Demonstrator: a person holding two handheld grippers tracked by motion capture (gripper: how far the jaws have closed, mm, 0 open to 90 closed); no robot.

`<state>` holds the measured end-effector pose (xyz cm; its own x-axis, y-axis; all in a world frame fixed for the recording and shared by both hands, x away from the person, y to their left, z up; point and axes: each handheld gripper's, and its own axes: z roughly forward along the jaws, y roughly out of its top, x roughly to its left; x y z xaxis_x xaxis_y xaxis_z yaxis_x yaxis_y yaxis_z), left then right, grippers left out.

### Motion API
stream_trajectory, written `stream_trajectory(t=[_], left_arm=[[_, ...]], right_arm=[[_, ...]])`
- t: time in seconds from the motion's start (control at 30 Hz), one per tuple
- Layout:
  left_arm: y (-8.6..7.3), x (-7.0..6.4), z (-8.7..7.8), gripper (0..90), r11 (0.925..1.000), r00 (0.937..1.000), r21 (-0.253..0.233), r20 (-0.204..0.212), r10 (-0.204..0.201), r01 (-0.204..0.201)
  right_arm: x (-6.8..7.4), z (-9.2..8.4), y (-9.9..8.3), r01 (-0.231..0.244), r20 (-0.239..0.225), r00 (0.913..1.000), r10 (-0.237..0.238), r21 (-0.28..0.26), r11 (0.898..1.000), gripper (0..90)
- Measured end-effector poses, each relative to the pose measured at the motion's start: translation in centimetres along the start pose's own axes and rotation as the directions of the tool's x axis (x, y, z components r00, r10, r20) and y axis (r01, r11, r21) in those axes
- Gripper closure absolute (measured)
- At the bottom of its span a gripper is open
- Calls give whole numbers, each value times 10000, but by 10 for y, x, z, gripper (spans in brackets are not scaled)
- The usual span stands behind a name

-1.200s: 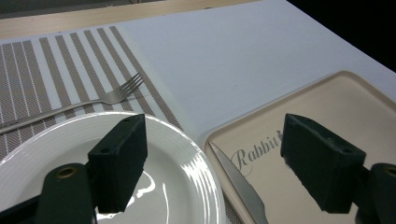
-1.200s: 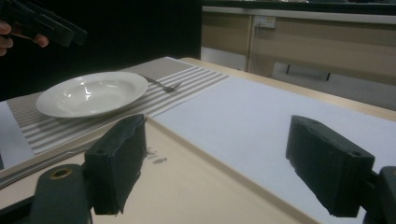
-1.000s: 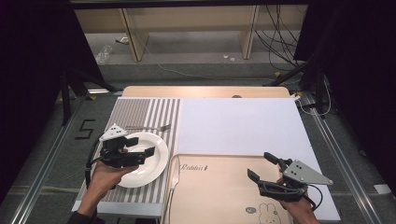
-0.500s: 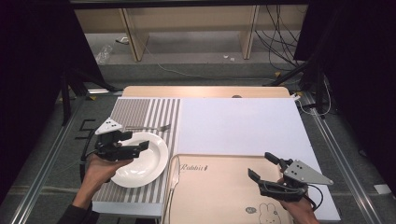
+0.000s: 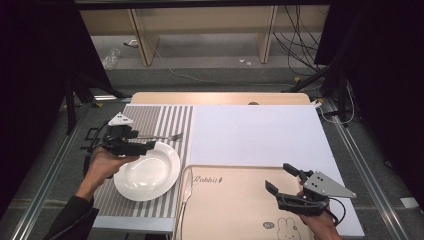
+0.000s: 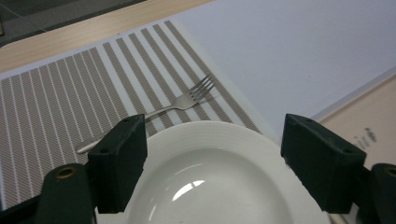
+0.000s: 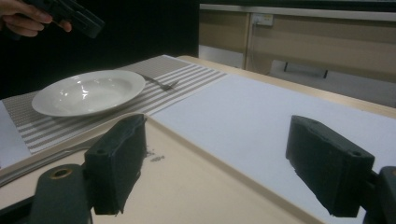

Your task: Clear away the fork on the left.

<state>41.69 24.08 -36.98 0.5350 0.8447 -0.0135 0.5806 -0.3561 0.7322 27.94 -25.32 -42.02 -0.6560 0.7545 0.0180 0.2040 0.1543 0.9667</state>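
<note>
Left tool (image 5: 131, 143), jaws wide apart and empty, hovers over the far-left rim of the white plate (image 5: 148, 171); the fork (image 6: 159, 110) lies just beyond, handle toward its left jaw.

A white deep plate (image 5: 148, 171) sits upright and empty on the striped placemat (image 5: 165, 120) at the table's left. A silver fork (image 5: 159, 136) lies flat just beyond its far rim, tines pointing right.

Table (image 5: 220, 98), striped mat (image 5: 155, 120), white sheet (image 5: 255, 132)
</note>
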Motion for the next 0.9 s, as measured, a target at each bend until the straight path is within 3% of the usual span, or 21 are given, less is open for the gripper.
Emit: stream_trajectory(t=[0.2,0.57,0.7,0.9], left_arm=[[9,12,18,231,9974,9980,602,-462,433,-405],[20,24,44,233,9915,9961,1153,-572,675,-605],[25,29,53,235,9853,9930,1493,-708,942,-828],[30,36,62,235,9817,9914,1709,-858,993,-836]], right_arm=[[0,0,0,38,-32,10000,-37,69,10000,211],[1,0,0,6,-78,10000,-6,61,10000,211],[1,0,0,-2,-80,10000,3,80,10000,211],[0,0,0,-17,-69,10000,18,17,10000,211]])
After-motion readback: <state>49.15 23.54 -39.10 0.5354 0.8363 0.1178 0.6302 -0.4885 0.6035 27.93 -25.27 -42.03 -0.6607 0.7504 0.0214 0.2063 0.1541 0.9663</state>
